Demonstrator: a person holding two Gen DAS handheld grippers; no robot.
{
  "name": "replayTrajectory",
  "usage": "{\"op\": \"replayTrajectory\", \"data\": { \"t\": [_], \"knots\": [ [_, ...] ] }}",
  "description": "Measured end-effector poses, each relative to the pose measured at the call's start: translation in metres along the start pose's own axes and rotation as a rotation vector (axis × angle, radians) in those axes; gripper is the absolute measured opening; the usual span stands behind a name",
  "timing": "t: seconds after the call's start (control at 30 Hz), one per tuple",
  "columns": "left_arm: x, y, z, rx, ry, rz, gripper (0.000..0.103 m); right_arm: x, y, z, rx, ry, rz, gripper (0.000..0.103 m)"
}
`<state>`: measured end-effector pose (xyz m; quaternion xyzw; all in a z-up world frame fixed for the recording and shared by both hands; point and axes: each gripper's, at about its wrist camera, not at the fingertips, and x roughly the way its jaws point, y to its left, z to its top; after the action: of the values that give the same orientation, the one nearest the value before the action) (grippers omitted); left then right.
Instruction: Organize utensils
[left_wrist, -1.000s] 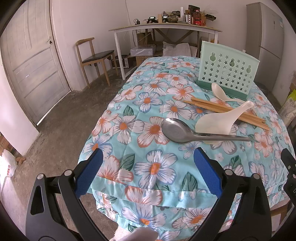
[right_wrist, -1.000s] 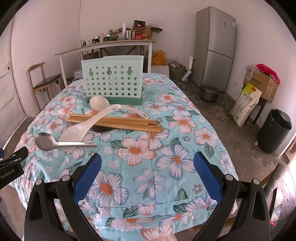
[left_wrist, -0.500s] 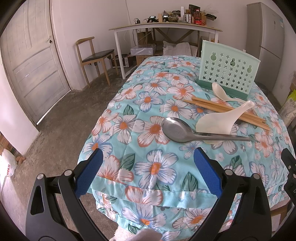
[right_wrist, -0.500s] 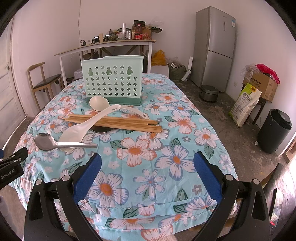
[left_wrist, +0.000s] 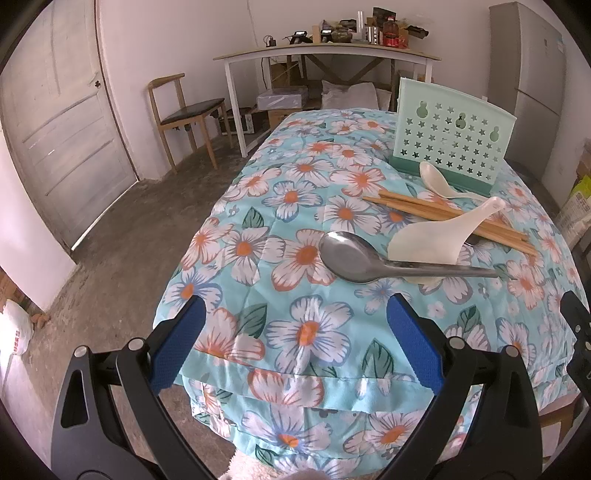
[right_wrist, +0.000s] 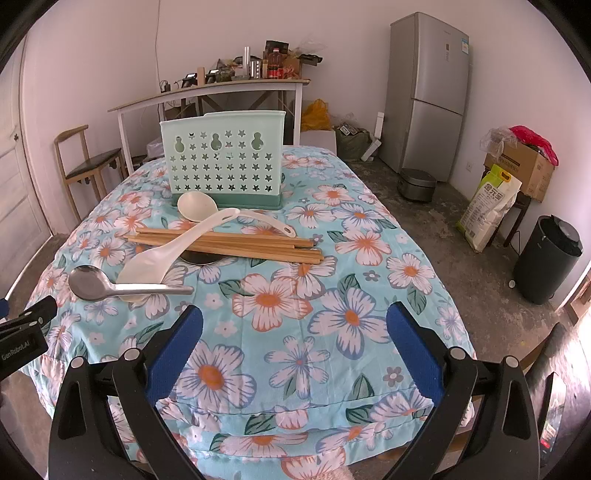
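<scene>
A metal spoon (left_wrist: 354, 258) (right_wrist: 92, 286) lies nearest on the floral tablecloth (left_wrist: 306, 325) (right_wrist: 280, 295). A white rice paddle (left_wrist: 436, 236) (right_wrist: 162, 258) rests partly over it and across several wooden chopsticks (left_wrist: 443, 214) (right_wrist: 240, 243). A white ladle (left_wrist: 439, 181) (right_wrist: 199, 205) lies in front of the mint-green perforated utensil holder (left_wrist: 450, 136) (right_wrist: 225, 162). My left gripper (left_wrist: 295, 343) is open and empty at the table's near edge, short of the metal spoon. My right gripper (right_wrist: 295, 343) is open and empty over the near cloth, right of the spoon.
A wooden chair (left_wrist: 184, 110) and a white desk (left_wrist: 325, 59) stand beyond the table. A fridge (right_wrist: 428, 92), a black bin (right_wrist: 546, 254), a rice sack (right_wrist: 487, 206) and a cardboard box (right_wrist: 521, 166) are to the right. A door (left_wrist: 62, 122) is on the left.
</scene>
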<state>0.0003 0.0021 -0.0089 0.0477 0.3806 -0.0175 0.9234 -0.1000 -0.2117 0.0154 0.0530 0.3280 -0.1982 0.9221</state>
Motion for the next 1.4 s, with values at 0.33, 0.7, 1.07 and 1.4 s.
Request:
{"op": "replayTrajectory", "data": {
  "t": [0.33, 0.7, 1.07, 1.4],
  "knots": [
    [-0.007, -0.002, 0.001, 0.006, 0.001, -0.002, 0.095, 0.002, -0.001, 0.001, 0.000, -0.004, 0.002, 0.097],
    [-0.007, -0.002, 0.002, 0.007, 0.014, 0.006, 0.095, 0.002, 0.002, -0.001, -0.007, 0.006, 0.014, 0.097],
    [0.004, -0.006, 0.006, 0.018, 0.034, 0.029, 0.095, 0.013, 0.000, -0.001, -0.001, 0.024, 0.024, 0.097],
    [0.014, -0.012, 0.009, 0.029, 0.053, 0.053, 0.095, 0.028, 0.001, 0.000, -0.005, 0.051, 0.043, 0.097]
  ]
}}
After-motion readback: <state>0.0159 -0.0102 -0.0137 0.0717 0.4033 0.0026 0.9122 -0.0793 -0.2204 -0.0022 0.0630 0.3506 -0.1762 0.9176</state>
